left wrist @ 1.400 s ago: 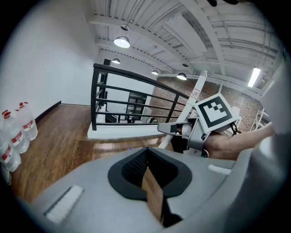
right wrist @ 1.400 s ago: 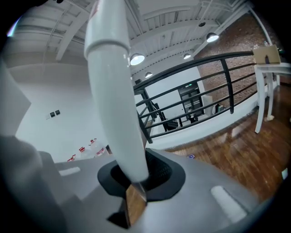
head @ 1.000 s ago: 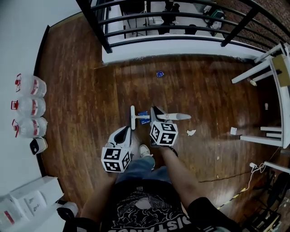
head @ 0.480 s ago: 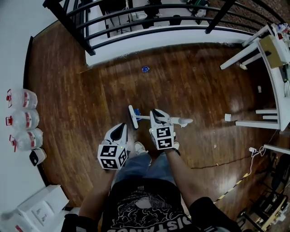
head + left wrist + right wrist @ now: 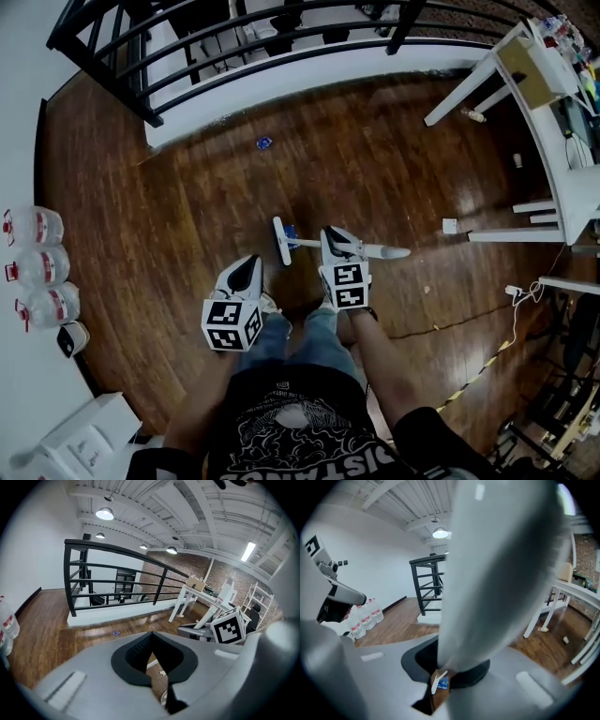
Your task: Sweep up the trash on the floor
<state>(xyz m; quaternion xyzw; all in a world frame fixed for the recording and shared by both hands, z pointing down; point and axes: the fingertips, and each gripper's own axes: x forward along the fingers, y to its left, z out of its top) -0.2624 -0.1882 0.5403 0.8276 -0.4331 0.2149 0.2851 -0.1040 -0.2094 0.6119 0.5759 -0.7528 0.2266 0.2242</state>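
Observation:
My right gripper [image 5: 334,236] is shut on the white handle of a broom [image 5: 379,250] that lies low across the floor in front of the person's feet. Its T-shaped head [image 5: 279,241] rests on the wood, with a blue scrap [image 5: 291,232] right beside it. In the right gripper view the handle [image 5: 487,573] fills the space between the jaws of that gripper [image 5: 454,667], and the blue scrap [image 5: 443,683] shows below. My left gripper [image 5: 250,264] hangs left of the broom, shut with nothing in it [image 5: 151,634]. Another blue scrap [image 5: 264,142] lies near the railing base, and a white scrap [image 5: 450,226] lies to the right.
A black railing [image 5: 187,56] on a white ledge runs along the far side. White table legs [image 5: 473,80] stand at the right. Three water bottles [image 5: 37,267] line the left wall. A cable [image 5: 441,325] and striped tape [image 5: 478,380] lie at the lower right.
The view has swung toward the right while the person steps forward. The broom head and the blue scrap beside it have shifted away from the railing. Both grippers keep their hold.

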